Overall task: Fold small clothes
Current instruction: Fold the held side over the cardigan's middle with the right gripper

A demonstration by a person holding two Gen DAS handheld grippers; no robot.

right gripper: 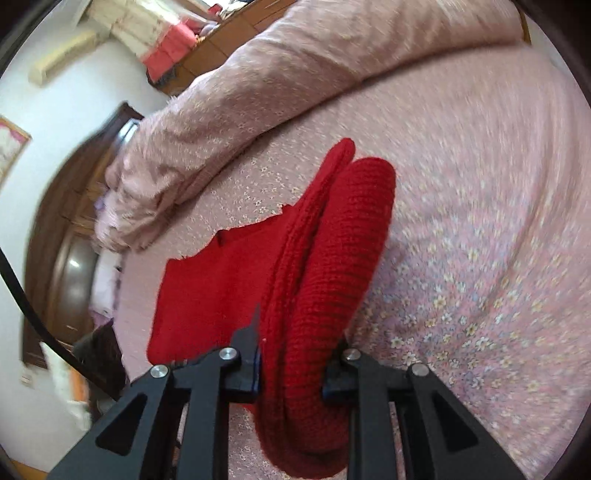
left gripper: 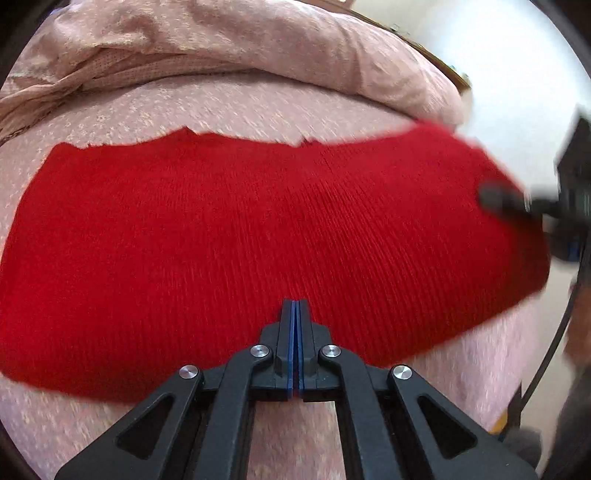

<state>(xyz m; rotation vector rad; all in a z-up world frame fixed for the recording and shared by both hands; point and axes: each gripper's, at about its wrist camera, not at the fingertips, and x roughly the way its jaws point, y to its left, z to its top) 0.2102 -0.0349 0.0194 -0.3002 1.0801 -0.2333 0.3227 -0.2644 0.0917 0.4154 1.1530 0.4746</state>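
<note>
My black left gripper (left gripper: 294, 306) has blue pads. The ribbed knit garment (left gripper: 258, 229) across mid-frame is solid red. The bedsheet (right gripper: 480, 258) is pink with small pale flowers; the quilt (left gripper: 229, 40) at upper frame is dusty pink.

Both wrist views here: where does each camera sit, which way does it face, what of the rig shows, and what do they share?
Left wrist: on the left gripper, looking forward over the spread red knit garment on the pink floral bed cover; jaws together, right gripper blurred at the right edge.
Right wrist: on the right gripper, facing along the garment's bunched edge, which its fingers clamp.
Shared: the garment, bed cover and pink quilt.
</note>
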